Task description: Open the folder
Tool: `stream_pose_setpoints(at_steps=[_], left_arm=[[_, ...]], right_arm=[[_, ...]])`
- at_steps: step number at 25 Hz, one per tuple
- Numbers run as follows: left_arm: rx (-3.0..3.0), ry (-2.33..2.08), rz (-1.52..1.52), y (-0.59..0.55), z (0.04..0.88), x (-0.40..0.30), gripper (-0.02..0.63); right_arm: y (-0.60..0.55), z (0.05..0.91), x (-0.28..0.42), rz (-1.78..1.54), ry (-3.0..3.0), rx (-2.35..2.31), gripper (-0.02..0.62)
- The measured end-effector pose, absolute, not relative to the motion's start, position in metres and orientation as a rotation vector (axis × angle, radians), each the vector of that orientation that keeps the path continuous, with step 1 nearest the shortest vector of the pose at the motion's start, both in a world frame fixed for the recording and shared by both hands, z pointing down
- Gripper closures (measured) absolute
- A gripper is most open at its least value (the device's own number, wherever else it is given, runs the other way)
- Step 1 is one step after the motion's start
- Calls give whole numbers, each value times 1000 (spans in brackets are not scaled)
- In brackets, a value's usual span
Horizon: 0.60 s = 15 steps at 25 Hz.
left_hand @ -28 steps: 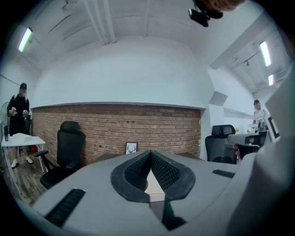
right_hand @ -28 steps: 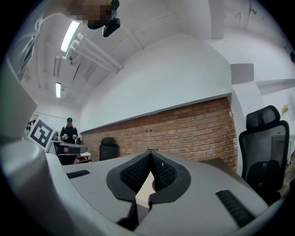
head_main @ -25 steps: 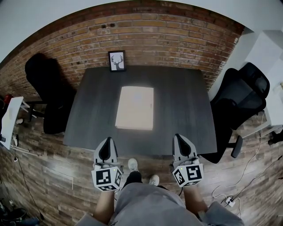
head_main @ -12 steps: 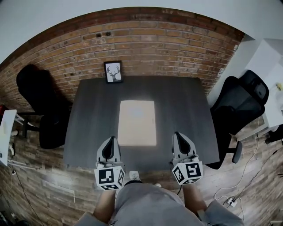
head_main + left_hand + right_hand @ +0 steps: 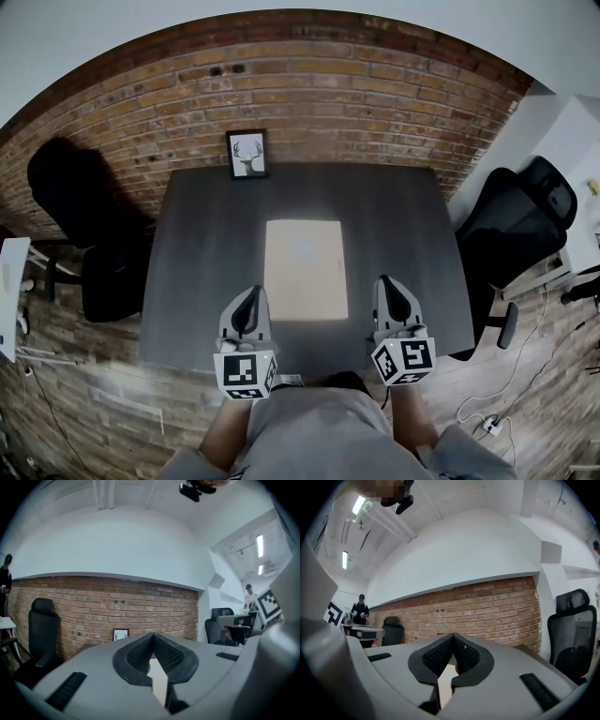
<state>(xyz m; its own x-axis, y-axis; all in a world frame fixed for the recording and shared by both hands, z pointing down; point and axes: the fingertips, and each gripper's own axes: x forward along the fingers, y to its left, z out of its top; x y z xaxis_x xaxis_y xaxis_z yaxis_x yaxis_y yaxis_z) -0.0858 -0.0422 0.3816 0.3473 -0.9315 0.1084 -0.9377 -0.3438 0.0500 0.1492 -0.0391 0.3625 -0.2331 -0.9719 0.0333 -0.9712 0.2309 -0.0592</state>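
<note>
A tan folder (image 5: 305,269) lies flat and closed in the middle of the dark table (image 5: 206,253). My left gripper (image 5: 248,298) hovers over the table's near edge, just left of the folder's near corner, shut and holding nothing. My right gripper (image 5: 392,286) is at the same edge, right of the folder, also shut and empty. In the left gripper view the jaws (image 5: 152,637) meet at the tips, with a sliver of the folder (image 5: 159,686) seen below them. The right gripper view shows its jaws (image 5: 453,637) closed the same way.
A small framed deer picture (image 5: 247,154) leans against the brick wall at the table's far edge. Black office chairs stand at the left (image 5: 80,225) and right (image 5: 516,225). A white desk (image 5: 572,141) is at the far right. Cables (image 5: 525,375) lie on the wooden floor.
I have stepped up to the table; both grippers moved forward from over the floor to the table's near edge, flanking the folder. Both stayed shut.
</note>
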Motion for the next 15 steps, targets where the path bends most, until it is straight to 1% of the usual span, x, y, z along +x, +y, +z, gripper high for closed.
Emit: stream_pose_setpoints(at_steps=[7,13,14,15], left_arm=[[2480,-1747,106,-59,395,-76,604],[2486,-1681,161,-70,416,-55,601],[2491,-1663,179,-71,420,-50,563],[2501,-1639,204,-72,425,-44,476]], right_arm=[[-64,386,155,-184,2567,-1913,598],[-82,419,160,-277,2664,-1890,598],[-84,424,162,-294,2674,-1892,597],[-85,430,164,-315,2683,-1894,597]])
